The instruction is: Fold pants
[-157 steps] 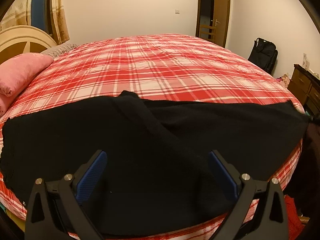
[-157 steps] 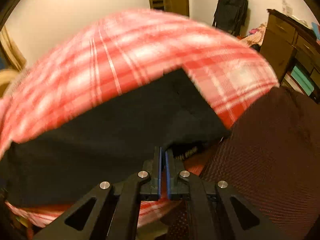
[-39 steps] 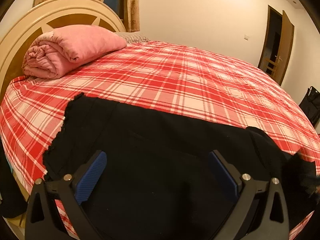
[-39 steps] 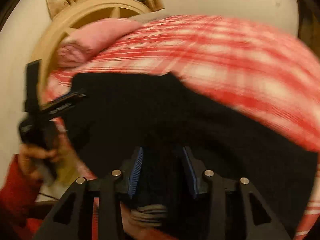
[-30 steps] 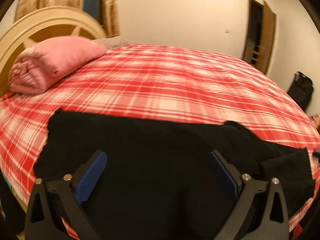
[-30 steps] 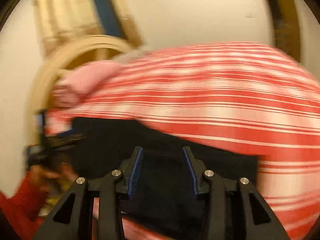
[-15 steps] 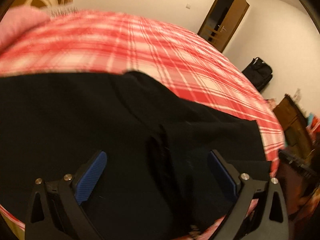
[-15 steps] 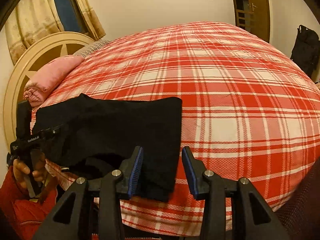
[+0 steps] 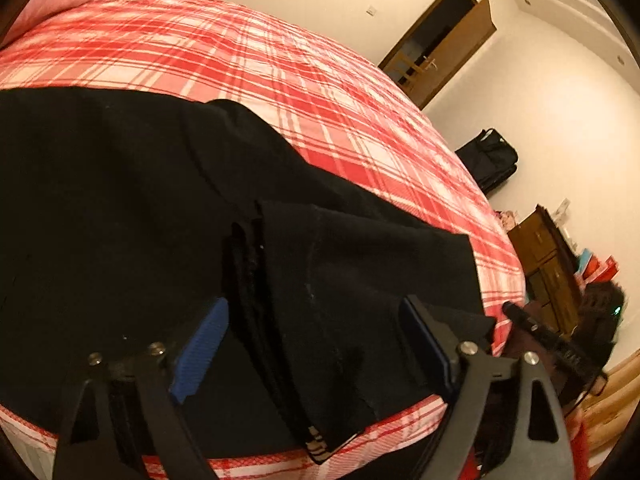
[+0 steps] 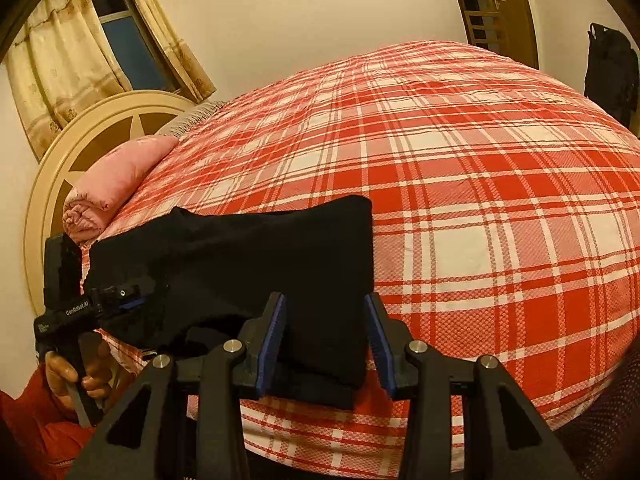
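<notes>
1. Left hand-held gripper [image 9: 312, 340] spread wide, blue pads [image 9: 200, 348] apart, nothing clamped, hovering low over the black pants [image 9: 132, 216].
2. Right hand-held gripper [image 10: 326, 336] also parted, pads either side of the folded end of the pants [image 10: 280, 256] but not pinching it as far as visible.
3. Pants lying folded along the near edge of the bed [image 10: 460, 184], on the red plaid cover, layered edges stacked near the bed's rim [image 9: 280, 476].
4. Striped bit of waistband or label [image 9: 316, 442] peeking out at the overhanging corner.
5. Pink rolled blanket [image 10: 116, 184] up by the round headboard [image 10: 80, 136], well apart from the pants.
6. Left hand [image 10: 80, 372] in a red sleeve gripping its tool's handle.
</notes>
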{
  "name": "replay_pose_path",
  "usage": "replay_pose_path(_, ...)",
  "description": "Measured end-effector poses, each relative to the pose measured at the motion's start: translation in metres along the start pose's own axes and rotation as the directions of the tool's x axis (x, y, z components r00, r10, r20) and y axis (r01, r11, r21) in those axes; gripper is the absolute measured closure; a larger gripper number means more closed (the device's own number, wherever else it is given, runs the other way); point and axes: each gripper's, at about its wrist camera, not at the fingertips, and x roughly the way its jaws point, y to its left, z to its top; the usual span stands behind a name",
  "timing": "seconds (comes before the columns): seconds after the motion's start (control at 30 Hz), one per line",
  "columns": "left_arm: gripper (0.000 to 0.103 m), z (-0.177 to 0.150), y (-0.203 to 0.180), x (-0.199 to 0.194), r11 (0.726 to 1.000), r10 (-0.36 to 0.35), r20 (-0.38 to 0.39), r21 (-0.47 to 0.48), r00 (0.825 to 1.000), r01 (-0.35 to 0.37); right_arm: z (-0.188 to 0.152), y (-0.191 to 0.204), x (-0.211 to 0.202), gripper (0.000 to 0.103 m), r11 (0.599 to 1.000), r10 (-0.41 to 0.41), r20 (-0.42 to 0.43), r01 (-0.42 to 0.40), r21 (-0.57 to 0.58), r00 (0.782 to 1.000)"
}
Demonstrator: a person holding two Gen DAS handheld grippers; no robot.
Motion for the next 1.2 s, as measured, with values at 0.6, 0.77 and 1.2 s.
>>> replay_pose_path(0.6,0.096,0.04,-0.024,-0.026,0.956,-0.294,0.048,0.029,0.955,0.292,0.008,-0.015,-0.026,0.06,1.0,-0.009,0.045,0.009,0.009,0.999)
replay_pose_path(0.77,0.096,0.045,-0.015,-0.035,0.973,-0.218,0.034,0.087,0.975,0.214,-0.001,-0.005,-0.014,0.06,0.999,0.003,0.002,-0.003,-0.045,1.0)
replay_pose_path(1.2,0.095,0.016,0.021,0.007,0.996,-0.075,-0.121,0.03,0.99,0.079,-0.033,0.021,0.033,0.085,0.926,-0.057,-0.168,-0.011,-0.377,0.984)
